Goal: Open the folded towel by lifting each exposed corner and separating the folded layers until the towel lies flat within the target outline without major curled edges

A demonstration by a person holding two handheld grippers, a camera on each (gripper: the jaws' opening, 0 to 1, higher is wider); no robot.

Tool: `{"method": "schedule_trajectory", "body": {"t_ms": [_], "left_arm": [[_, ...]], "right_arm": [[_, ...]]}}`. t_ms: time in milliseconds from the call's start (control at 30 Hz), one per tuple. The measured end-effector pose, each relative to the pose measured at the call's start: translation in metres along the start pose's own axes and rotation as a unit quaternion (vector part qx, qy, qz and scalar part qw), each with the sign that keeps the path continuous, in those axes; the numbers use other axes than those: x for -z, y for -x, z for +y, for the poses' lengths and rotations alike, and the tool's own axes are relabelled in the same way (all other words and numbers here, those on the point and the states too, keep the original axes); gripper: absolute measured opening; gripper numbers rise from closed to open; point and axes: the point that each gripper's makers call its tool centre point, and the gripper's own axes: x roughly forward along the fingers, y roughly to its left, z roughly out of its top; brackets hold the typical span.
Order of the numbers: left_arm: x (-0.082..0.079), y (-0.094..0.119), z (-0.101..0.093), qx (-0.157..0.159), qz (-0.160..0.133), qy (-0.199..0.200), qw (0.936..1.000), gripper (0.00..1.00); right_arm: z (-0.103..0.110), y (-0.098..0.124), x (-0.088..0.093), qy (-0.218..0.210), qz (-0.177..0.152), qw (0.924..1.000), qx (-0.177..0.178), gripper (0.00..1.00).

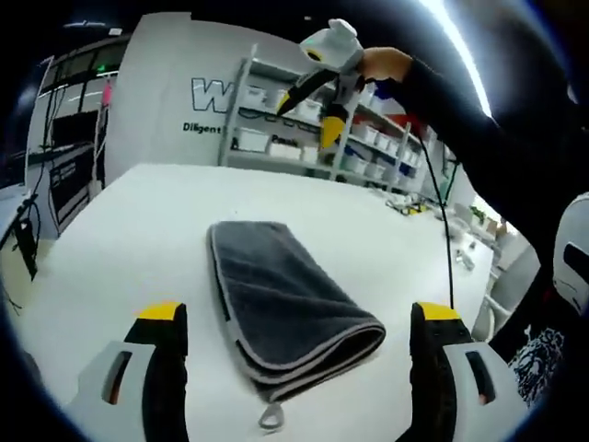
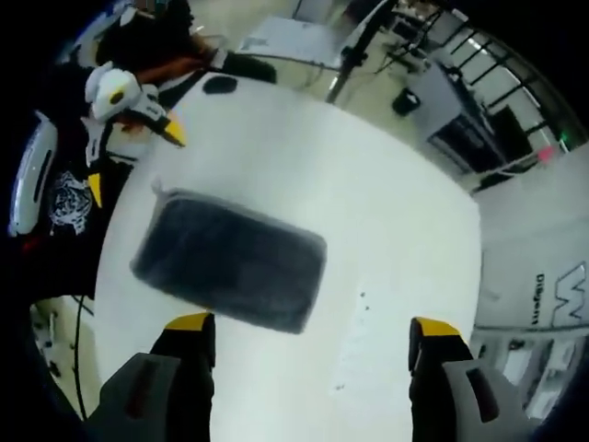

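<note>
Grey towel (image 1: 285, 308) lies folded on the white bench (image 1: 138, 221); both tongs, left (image 1: 299, 354) and right (image 2: 313, 354), hover open, probably ready to lift a corner.

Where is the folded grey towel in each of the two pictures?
Left gripper view: the towel lies at lower centre, between that view's own claw tips.
Right gripper view: the towel sits left of centre, above the left claw tip.
Shared landmark: the white table under it.

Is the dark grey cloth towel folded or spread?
Folded: the dark grey cloth towel shows stacked layers along its near rounded edge, lying on the white table.
</note>
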Motion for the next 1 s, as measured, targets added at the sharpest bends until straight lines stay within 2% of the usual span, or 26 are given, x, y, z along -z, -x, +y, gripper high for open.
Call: {"method": "schedule_trajectory", "body": {"t_ms": [167,367,533,633,1000], "left_arm": [[0.005,-0.002,0.004,0.002,0.013,0.006,0.9999,0.99],[0.013,-0.006,0.004,0.009,0.025,0.024,0.9994,0.99],[0.021,-0.011,0.005,0.012,0.041,0.020,0.9989,0.99],[0.025,-0.014,0.004,0.017,0.048,0.024,0.9984,0.99],[0.023,-0.019,0.005,0.023,0.042,0.050,0.9976,0.99]], "right_arm": [[0.005,-0.005,-0.007,0.014,-0.001,0.9999,-0.002,0.87],[0.005,-0.016,-0.006,0.015,0.004,0.9999,-0.007,0.88],[0.002,-0.026,-0.004,0.004,0.001,1.0000,-0.006,0.89],[-0.002,-0.031,-0.008,-0.019,-0.020,0.9996,-0.001,0.92],[-0.004,-0.045,0.003,-0.024,-0.022,0.9994,-0.009,0.89]]}}
